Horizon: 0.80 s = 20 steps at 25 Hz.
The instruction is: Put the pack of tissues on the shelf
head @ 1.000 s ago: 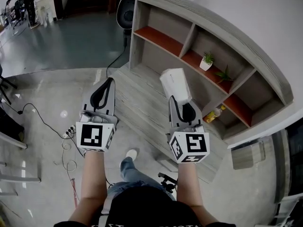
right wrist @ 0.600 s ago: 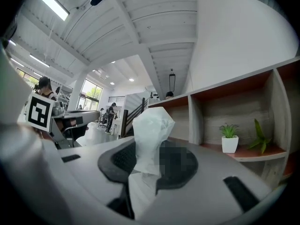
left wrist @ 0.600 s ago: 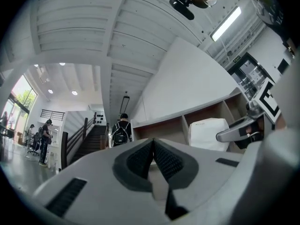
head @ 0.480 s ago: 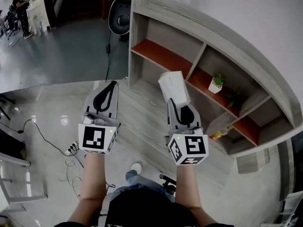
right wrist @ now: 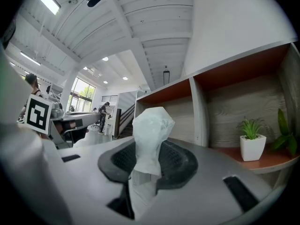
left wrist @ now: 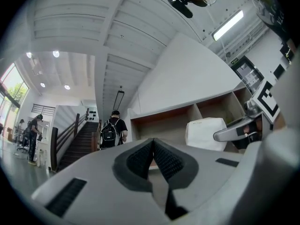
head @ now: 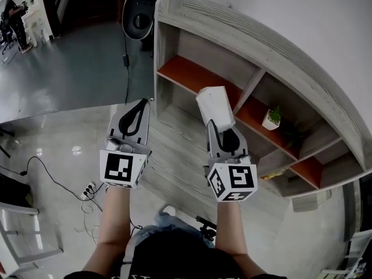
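Jaws of the right gripper point(right wrist: 149, 170) are pinching the pack of tissues point(right wrist: 149, 130) by its crumpled near end, and the pale wrapper is sticking up between the 2 dark ribbed pads point(right wrist: 176, 161). Jaws of the left gripper point(left wrist: 153, 149) are pressing together at their tips, gripping nothing.

Seen from the head view, both of the person's forearms are reaching forward side by side, each gripper's marker cube facing the camera. The pack is jutting forward out of the right gripper, hanging in the air in front of the shelf point(head: 279, 51) and resting on none of its boards. From this angle it is overlapping the front edge of an orange-red board point(head: 192, 74) in the shelf's left part.

The shelf is standing against a white wall point(head: 314, 10), showing grey wood-grain sides and several open compartments. 1 small potted plant point(head: 271, 120) in a white pot is sitting on an orange-red board in a compartment to the right of the pack, well apart from it.

On the glossy grey floor point(head: 64, 132) to the left, a black cable point(head: 52, 176) is trailing to a power strip point(head: 89, 189). In the left gripper view, a person wearing a black backpack point(left wrist: 110, 131) is standing beside a staircase point(left wrist: 79, 144), left of the shelf, while the pack is showing white at the right.
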Motion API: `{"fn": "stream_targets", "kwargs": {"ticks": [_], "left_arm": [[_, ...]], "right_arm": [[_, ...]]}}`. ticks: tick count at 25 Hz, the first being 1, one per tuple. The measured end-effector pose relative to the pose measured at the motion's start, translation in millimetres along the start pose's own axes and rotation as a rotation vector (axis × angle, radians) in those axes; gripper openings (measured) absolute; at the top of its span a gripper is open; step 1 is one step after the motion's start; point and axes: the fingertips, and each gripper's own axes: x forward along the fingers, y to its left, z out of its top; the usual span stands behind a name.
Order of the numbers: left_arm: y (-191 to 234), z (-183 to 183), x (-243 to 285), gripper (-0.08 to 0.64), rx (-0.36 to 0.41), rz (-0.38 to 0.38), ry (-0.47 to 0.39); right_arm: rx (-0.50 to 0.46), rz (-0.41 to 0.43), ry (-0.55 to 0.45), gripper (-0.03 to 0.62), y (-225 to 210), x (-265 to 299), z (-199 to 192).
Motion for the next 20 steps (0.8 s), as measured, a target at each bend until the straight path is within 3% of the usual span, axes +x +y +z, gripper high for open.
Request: {"fn": "stream_targets", "kwargs": {"ticks": [20], "left_arm": [[-3,-17,38,0.012,-0.032,-0.155,-0.023]], "right_arm": [[0.03,-0.159,-0.001,0.115,-14,-3,-4]]}}
